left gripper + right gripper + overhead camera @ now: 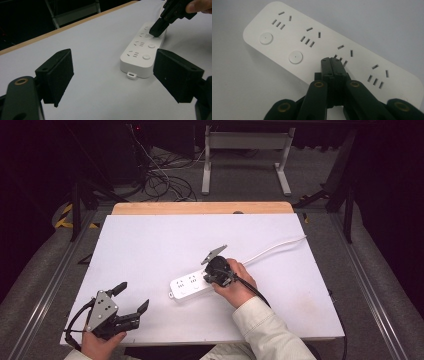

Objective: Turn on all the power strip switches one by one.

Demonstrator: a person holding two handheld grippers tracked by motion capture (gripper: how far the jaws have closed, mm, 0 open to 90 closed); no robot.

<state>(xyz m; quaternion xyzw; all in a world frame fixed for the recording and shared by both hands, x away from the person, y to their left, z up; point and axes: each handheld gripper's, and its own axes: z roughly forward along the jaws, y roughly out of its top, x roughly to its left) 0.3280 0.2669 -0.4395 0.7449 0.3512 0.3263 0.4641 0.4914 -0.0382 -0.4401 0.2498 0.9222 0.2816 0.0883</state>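
White tabletop (150, 245) under dim light: my right gripper (333, 60), jaws pressed together and empty, bears down on the white plastic four-socket power strip (192, 286) at mid-table, apparently to press a round switch, while my left gripper (131, 301) waits open nearby.

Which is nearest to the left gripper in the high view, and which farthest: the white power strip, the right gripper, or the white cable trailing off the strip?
1. White plastic power strip, lying to its right at mid table.
2. Right gripper, fingers shut, at the strip's far end.
3. White cable, running away to the table's far right edge.
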